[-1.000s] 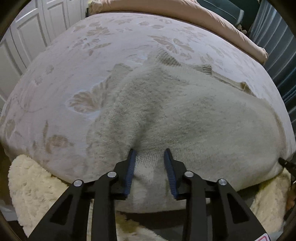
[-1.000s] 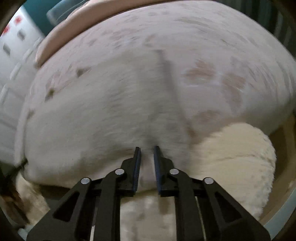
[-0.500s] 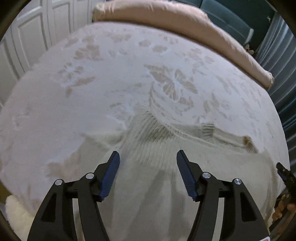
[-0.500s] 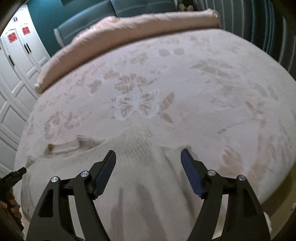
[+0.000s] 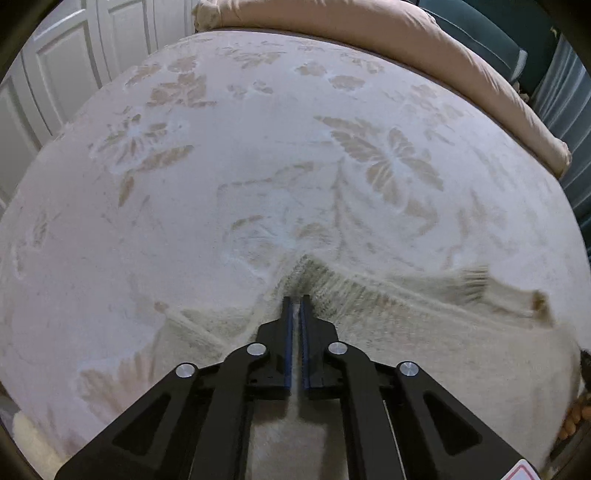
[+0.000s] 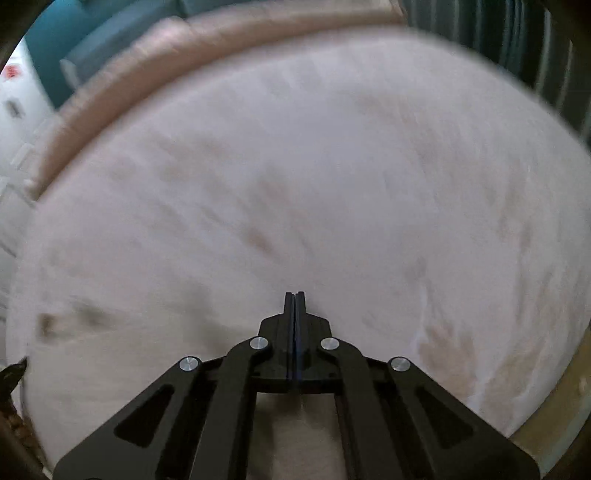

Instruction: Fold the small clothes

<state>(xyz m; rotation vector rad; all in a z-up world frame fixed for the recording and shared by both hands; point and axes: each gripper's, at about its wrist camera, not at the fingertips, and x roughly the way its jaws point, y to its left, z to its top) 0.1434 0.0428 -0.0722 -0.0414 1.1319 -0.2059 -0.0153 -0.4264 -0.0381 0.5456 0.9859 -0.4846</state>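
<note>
A cream knitted sweater (image 5: 424,343) lies flat on the flowered bed cover (image 5: 258,147), its ribbed edge (image 5: 332,284) turned away from me. My left gripper (image 5: 295,300) points steeply down at that edge, its jaws closing, and the blue pads pinch a puckered peak of the knit. In the blurred right wrist view the sweater (image 6: 147,350) spreads to the lower left. There my right gripper (image 6: 294,294) has its jaws closing with the pads flush together, and the blur hides whether any cloth is caught between them.
A rolled pink duvet (image 5: 406,33) lines the bed's far side. White wardrobe doors (image 5: 66,74) stand on the left and a blue-grey curtain (image 5: 569,92) on the right. The other gripper's tip (image 5: 585,358) shows at the right rim. The bed's wooden edge (image 6: 561,406) runs along the lower right.
Both grippers let go of the near hem and opened wide. They moved forward over the sweater to its far ribbed edge, then closed there.
</note>
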